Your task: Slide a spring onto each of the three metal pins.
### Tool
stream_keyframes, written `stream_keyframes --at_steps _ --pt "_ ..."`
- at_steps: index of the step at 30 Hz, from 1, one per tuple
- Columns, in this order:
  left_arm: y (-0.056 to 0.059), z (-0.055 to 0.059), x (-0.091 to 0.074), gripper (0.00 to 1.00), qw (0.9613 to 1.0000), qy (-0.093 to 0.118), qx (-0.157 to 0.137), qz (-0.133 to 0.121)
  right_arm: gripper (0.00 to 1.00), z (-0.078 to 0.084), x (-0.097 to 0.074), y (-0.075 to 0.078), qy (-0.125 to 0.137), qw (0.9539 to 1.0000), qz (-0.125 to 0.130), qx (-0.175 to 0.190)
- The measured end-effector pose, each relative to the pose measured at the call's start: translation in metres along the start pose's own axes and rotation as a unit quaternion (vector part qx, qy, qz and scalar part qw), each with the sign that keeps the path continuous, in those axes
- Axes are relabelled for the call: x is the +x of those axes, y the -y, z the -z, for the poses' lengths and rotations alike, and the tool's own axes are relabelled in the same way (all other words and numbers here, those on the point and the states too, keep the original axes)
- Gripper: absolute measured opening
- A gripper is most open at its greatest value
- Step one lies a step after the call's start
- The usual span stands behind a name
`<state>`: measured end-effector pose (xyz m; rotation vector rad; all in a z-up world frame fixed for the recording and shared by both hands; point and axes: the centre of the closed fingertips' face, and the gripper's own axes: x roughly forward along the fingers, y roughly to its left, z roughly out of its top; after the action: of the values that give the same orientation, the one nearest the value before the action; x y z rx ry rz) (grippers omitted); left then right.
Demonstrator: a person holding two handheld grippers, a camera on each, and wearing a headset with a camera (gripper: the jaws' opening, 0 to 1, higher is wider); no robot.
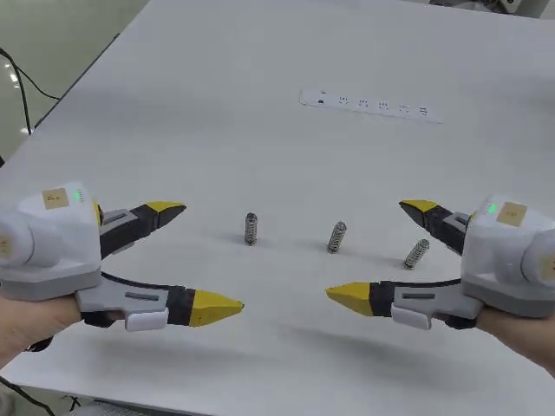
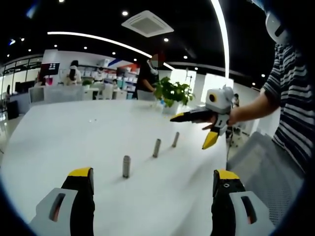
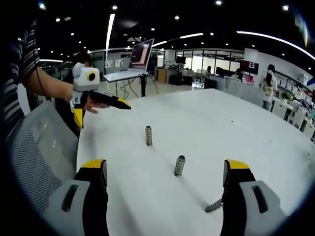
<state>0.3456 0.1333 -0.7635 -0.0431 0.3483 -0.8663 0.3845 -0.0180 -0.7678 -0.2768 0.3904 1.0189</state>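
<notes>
Springs, three in a row on the white table (image 1: 217, 104), btwn our two grippers: left spring (image 1: 251, 229) upright, middle spring (image 1: 336, 237) leaning a bit, right spring (image 1: 416, 253) tilted most. We can't tell if pins sit inside them. Our left gripper (image 1: 206, 256) and right gripper (image 1: 370, 250) hover on either side w/ jaws spread wide, gripping nothing — both apart from the springs. We see a power strip (image 1: 373, 104) lying farther back on the table.
</notes>
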Motion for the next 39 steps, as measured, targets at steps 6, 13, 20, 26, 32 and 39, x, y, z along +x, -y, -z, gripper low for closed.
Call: stream_keyframes --at_steps 6,13,20,26,32,39 --pt "-0.001 -0.002 0.0 0.98 1.0 0.001 0.004 -0.003 0.99 0.006 -0.015 0.006 0.007 0.9997 0.017 0.017" --pt "0.001 -0.003 -0.001 0.98 0.9999 -0.003 0.011 -0.004 0.99 0.02 -0.034 0.016 0.002 0.9985 0.034 0.044" --pt "0.0 -0.004 -0.005 0.98 0.9999 -0.004 0.011 -0.01 0.99 0.035 -0.057 0.029 -0.003 0.9963 0.062 0.06" --pt "-0.001 -0.001 -0.007 0.98 0.9998 -0.009 0.007 -0.013 0.99 0.047 -0.07 0.026 -0.017 0.9955 0.072 0.06" --pt "-0.002 0.0 -0.01 0.98 0.9997 -0.014 0.008 -0.017 0.99 0.058 -0.079 0.025 -0.028 0.994 0.077 0.072" --pt "-0.007 0.0 -0.016 0.98 0.9994 -0.022 0.004 -0.026 0.99 0.062 -0.079 0.027 -0.033 0.9935 0.08 0.074"
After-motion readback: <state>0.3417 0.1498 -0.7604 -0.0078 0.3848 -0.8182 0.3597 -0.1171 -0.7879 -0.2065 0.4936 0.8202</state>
